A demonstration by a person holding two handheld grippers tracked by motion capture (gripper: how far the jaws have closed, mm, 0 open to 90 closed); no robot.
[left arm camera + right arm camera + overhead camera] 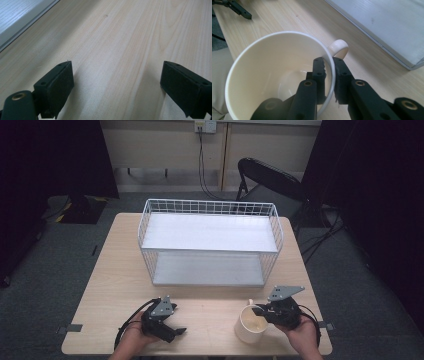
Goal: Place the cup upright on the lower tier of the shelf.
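I have the right gripper (329, 72) pinching the cream mug (262, 82) wall beside its handle (339, 47), one jaw inside. Mug stands at table's (115, 270) near right edge; wire shelf rack (210, 242) lies ahead. Left gripper (117, 82) gapes empty, farther off.

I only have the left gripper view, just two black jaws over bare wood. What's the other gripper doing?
Observer: The right gripper is shut on the rim of a cream mug, one jaw inside the wall, one outside.
Operator: Where's the handle?
Observer: In the right gripper view the mug's handle sticks out just beyond the jaws, on the side toward the rack.
Operator: What rack?
Observer: A white wire rack with two shelves stands mid-table, beyond both grippers; both shelves look bare.
Operator: And my gripper?
Observer: The left gripper rests open near the table's front edge, left of the mug and apart from it.
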